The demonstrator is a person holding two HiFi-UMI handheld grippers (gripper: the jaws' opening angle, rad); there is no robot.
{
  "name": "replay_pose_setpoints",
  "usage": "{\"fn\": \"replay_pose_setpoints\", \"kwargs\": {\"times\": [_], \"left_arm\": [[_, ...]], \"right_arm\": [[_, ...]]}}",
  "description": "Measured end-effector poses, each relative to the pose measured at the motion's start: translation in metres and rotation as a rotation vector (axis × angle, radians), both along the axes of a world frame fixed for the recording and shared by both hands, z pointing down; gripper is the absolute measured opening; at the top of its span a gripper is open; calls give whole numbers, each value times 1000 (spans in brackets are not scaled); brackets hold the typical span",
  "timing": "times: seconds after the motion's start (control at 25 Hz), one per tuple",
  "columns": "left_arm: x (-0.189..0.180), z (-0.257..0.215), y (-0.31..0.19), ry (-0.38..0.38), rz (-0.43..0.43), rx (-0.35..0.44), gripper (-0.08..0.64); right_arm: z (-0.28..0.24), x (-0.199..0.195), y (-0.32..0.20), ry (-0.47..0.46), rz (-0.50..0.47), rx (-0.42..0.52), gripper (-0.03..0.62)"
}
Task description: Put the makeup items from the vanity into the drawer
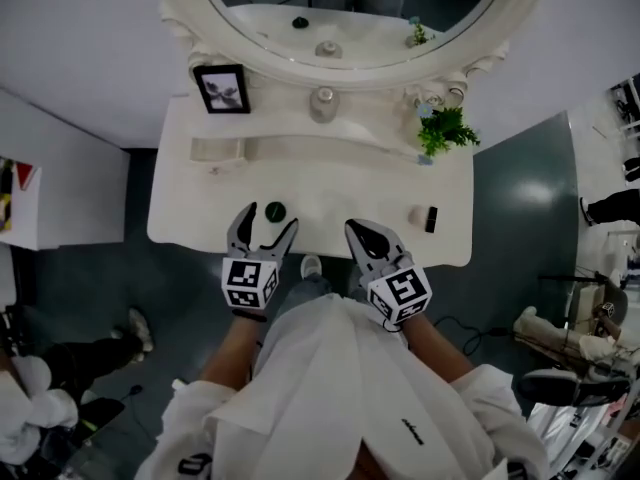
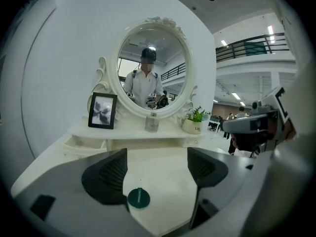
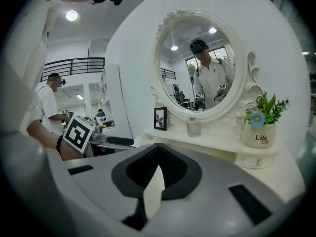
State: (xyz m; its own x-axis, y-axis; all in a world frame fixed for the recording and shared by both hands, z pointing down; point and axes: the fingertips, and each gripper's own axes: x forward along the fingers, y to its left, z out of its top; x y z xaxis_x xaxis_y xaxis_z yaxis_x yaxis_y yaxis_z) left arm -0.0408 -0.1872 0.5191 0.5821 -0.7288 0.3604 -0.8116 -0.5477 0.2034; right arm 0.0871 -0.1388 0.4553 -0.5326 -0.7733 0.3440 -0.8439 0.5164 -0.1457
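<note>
A dark green round compact lies on the white vanity top near its front edge. My left gripper stands open around it; in the left gripper view the compact rests on the surface between the jaws, closer to the left one. My right gripper is shut and empty over the vanity's front middle; its jaw tips meet. A black tube and a small white item lie at the front right. A small drawer stands open in the raised shelf at the left.
A framed photo, a glass bottle and a potted plant stand on the shelf below the oval mirror. The plant pot is far right. People stand on the floor at both sides.
</note>
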Motion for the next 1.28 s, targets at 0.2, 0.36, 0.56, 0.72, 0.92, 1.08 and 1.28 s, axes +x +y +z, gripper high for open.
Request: {"fn": "replay_pose_setpoints", "kwargs": {"times": [0.2, 0.36, 0.56, 0.72, 0.92, 1.08, 1.28], "left_arm": [[-1, 26, -12, -53, -19, -73, 385], [-4, 48, -12, -96, -30, -138, 385], [-3, 73, -14, -165, -59, -226, 384], [-5, 89, -17, -193, -78, -265, 383], [-2, 109, -21, -199, -88, -316, 382], [-2, 126, -22, -219, -83, -359, 382], [4, 140, -23, -244, -78, -380, 380]], "right_arm": [[23, -6, -17, 8, -37, -48, 18], [44, -18, -27, 16, -64, -88, 18], [69, -31, -40, 28, -115, -137, 18], [88, -41, -46, 27, -160, -174, 18], [111, -47, -52, 4, -178, -232, 18], [127, -53, -56, 11, -183, -272, 18], [151, -59, -56, 44, -183, -327, 18]]}}
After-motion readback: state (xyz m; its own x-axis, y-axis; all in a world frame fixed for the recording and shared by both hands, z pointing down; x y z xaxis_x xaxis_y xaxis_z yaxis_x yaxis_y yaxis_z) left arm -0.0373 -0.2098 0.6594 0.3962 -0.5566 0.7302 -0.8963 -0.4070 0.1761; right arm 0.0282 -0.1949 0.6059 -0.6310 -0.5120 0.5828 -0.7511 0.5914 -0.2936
